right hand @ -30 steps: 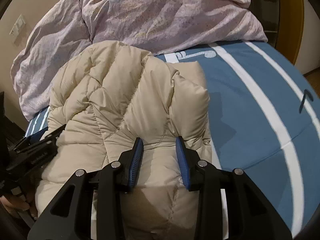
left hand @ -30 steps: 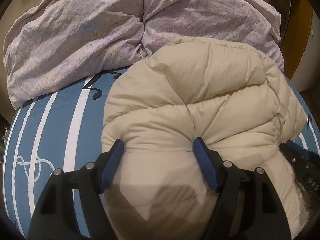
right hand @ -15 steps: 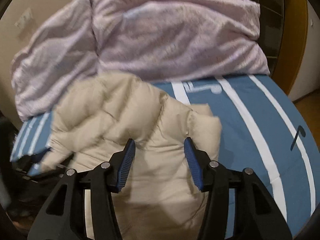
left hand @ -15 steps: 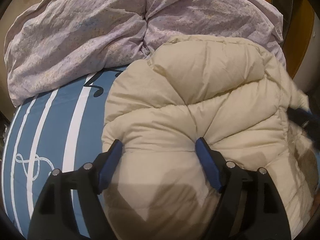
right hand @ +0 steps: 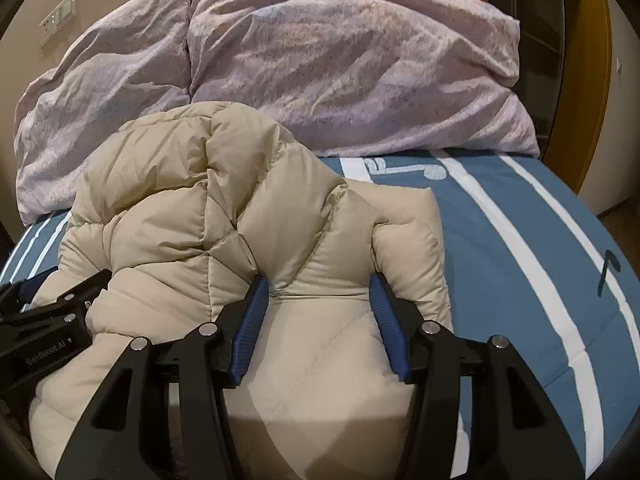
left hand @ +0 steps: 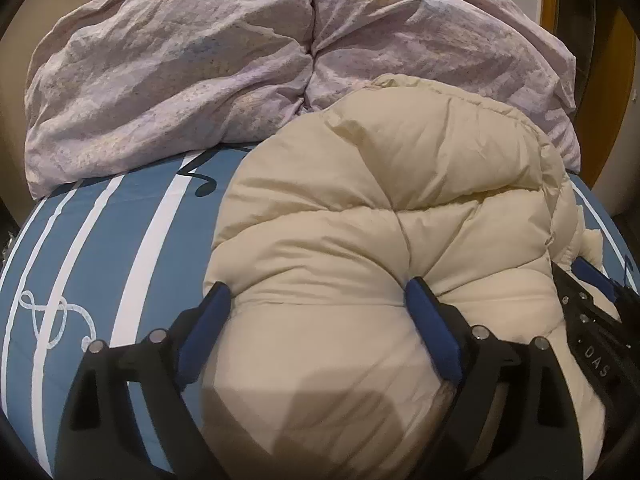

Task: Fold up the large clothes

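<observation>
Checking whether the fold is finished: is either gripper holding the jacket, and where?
Neither grips it. The left gripper, jaws opening, and right gripper straddle the jacket's near edge.

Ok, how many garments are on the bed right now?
1: the beige puffer jacket bunched on the striped bed cover, before the lilac duvet. Others may be hidden.

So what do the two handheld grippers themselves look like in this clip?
Both match: the left gripper and right gripper have black angular frames with cut-out openings, silver round bolt heads at the joints, and two fingers faced with ribbed blue pads. White lettering shows on each black body as seen from the other camera; it is only partly legible. No cables or sleeves are visible.
</observation>
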Motion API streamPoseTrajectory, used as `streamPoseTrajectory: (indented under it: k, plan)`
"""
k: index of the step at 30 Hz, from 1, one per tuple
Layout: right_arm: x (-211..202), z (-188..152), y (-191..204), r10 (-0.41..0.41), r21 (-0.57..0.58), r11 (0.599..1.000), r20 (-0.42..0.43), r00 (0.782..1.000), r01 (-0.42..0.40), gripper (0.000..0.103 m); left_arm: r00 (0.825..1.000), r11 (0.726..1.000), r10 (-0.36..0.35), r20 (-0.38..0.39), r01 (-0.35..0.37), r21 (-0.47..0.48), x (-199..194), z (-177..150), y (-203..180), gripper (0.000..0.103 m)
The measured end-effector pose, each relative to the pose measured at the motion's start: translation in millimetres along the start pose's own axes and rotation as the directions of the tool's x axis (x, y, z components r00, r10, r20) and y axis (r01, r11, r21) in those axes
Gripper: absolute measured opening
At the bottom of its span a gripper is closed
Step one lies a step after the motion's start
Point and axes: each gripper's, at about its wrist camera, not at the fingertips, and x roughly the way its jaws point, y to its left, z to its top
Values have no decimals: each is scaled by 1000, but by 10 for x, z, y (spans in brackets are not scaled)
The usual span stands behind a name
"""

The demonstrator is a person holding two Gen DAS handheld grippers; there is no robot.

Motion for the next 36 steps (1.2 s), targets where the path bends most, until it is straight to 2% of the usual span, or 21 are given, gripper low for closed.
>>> streamPoseTrajectory:
  k: [11,36]
  plan:
    - [58,6,77,-42,-31,999,-33,999,41,56,1000,999,10,9,-9,-52,102,-47,47,98]
    - [74,15,75,-42,-34,999,-39,998,40,56,1000,998,22,7,-21,-66,129,-60,57,101]
